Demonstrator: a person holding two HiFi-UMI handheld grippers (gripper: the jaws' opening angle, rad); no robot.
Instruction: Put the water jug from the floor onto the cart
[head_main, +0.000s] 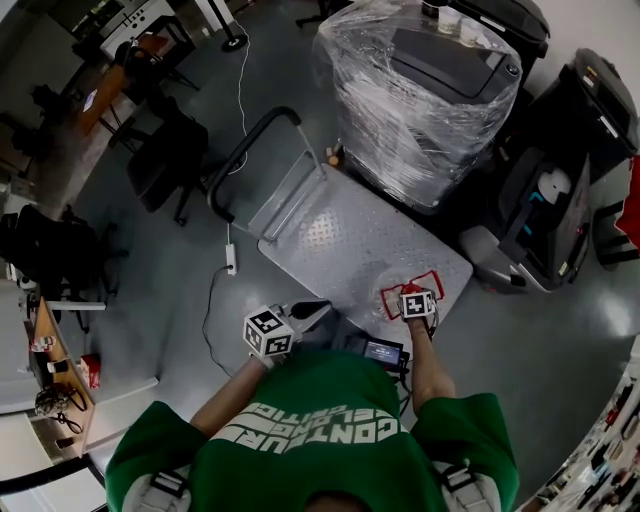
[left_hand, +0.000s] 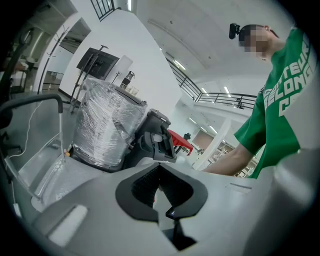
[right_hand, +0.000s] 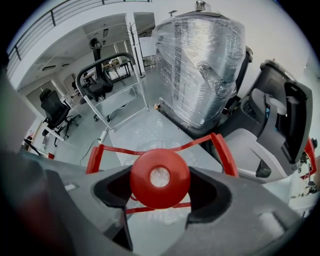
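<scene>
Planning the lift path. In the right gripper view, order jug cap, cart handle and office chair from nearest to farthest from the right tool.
1. red cap: between the right tool's jaws.
2. cart handle: upper left, mid-distance.
3. office chair: far left, behind the handle.

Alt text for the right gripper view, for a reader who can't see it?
The right gripper is shut on the red cap of the water jug, whose red carry handles spread either side. Beyond lie the grey cart deck and a plastic-wrapped machine.
</scene>
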